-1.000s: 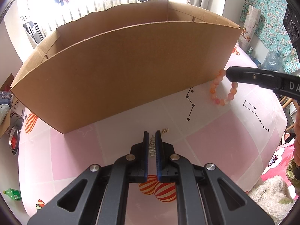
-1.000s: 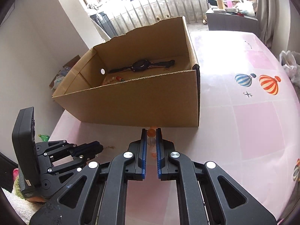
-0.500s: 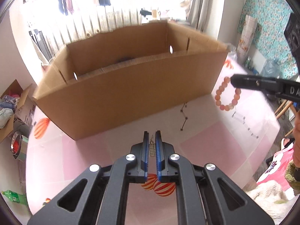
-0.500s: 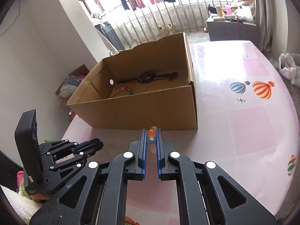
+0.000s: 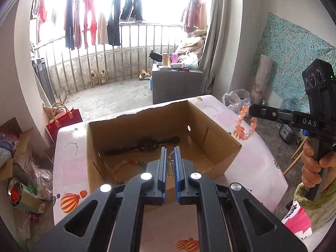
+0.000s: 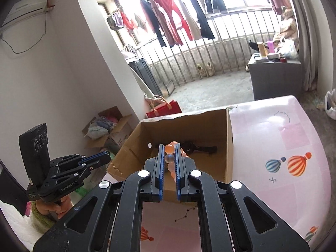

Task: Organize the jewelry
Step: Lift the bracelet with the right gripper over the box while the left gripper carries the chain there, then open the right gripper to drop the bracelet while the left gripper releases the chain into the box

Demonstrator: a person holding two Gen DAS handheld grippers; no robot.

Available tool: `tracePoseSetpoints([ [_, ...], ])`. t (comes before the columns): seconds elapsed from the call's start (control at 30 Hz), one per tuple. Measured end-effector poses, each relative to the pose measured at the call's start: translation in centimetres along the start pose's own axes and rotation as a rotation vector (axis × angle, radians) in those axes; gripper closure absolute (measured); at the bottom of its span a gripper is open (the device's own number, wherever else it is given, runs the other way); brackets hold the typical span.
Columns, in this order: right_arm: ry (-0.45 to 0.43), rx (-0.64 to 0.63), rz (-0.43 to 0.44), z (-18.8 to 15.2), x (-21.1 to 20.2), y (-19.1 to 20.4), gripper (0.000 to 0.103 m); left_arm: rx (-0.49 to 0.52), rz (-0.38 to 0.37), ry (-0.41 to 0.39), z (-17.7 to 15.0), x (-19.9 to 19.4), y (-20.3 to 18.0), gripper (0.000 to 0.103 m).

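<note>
An open cardboard box (image 5: 212,124) (image 6: 229,138) stands on the pink table (image 5: 69,161) (image 6: 294,138). Inside lie a black watch (image 5: 147,145) (image 6: 201,148) and a beaded strand (image 5: 124,166). My left gripper (image 5: 170,159) hangs over the box's near wall, shut on a small gold metal piece (image 5: 170,166). My right gripper (image 6: 169,153) (image 5: 252,110) is shut on an orange bead bracelet (image 6: 169,157) (image 5: 241,126), which dangles beside the box's right wall. A small gold ring (image 5: 203,155) rests on the box floor.
A red bag (image 5: 63,119) and open cartons with clutter (image 5: 12,153) sit on the floor left of the table. A grey cabinet (image 5: 176,82) stands beyond. A hand (image 5: 313,168) grips the right tool. Balcony rails and hanging clothes fill the background.
Both grippers rose well above the table with their jewelry held. The box, first seen from its side wall, now shows its inside from above.
</note>
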State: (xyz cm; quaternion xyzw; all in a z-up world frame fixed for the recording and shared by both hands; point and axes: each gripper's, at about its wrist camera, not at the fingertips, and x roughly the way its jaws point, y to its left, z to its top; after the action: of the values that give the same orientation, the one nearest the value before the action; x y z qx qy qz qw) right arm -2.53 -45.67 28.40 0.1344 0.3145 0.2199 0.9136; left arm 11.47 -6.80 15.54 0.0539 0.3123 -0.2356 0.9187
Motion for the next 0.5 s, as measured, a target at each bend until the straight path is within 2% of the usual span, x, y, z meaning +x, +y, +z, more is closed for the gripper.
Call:
tracePoseSetpoints([
  [0.1,0.040,0.018,0.026,1.0,2.5,-0.9,0.096,-0.040,-0.059,0.080,1.0,3.2,1.2,0.097],
  [0.2,0.102,0.036,0.041,1.5,5.7,-1.9,0.096,-0.078,-0.086,0.202,1.1,7.2,2.5,0.096],
  [0.37,0.193,0.071,0.030,1.9,9.7,-3.2,0.096,-0.141,-0.089,0.371,0.4,12.3,4.8,0.096],
  [0.5,0.218,0.068,0.026,2.6,10.9,-3.8,0.096,-0.123,-0.055,0.441,-0.3,13.9,5.0,0.095],
])
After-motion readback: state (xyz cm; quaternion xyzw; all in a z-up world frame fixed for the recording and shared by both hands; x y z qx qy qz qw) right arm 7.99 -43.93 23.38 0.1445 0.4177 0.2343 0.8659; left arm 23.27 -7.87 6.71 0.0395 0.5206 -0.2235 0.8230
